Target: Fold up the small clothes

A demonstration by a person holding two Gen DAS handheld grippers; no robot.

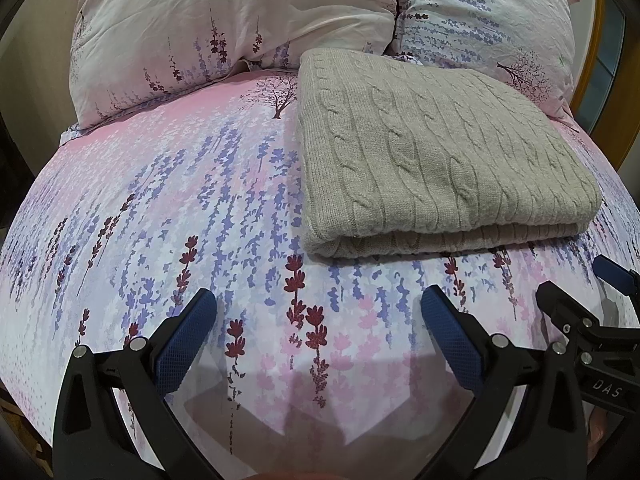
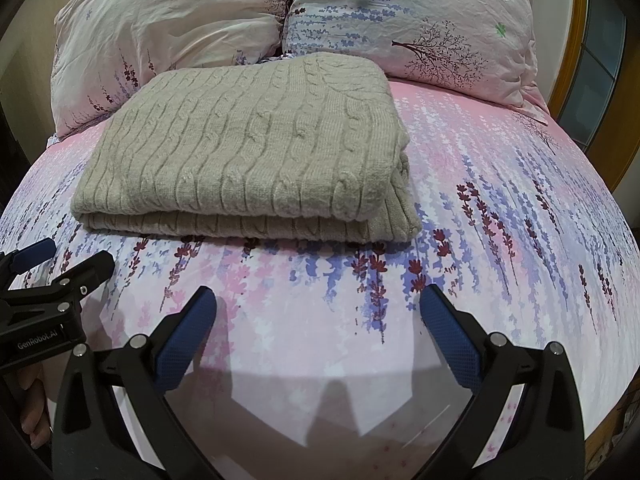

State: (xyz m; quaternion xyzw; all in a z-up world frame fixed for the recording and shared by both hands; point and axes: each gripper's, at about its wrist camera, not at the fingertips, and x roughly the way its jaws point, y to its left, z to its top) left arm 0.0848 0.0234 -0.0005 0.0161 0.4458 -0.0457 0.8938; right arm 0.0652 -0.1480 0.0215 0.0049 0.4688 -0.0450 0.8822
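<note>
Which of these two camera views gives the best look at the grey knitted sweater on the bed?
The right wrist view: the sweater lies near the middle there, with its top, folded front edge and loose right side all visible. The left wrist view shows the same sweater off to the right, with its top and front fold, but not the loose layers.

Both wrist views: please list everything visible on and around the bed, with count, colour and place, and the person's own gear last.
knitted garment: one, beige cable knit, folded flat on the bed, its far edge at the pillows.
pillows: two, pale pink with lavender print, side by side at the head of the bed.
bed sheet: one, pink-white lavender print, covering the bed.
wooden frame: one, yellow-brown, right edge.
left gripper: black with blue pads, jaws open, empty, above the sheet.
right gripper: same, jaws open, empty.
</note>
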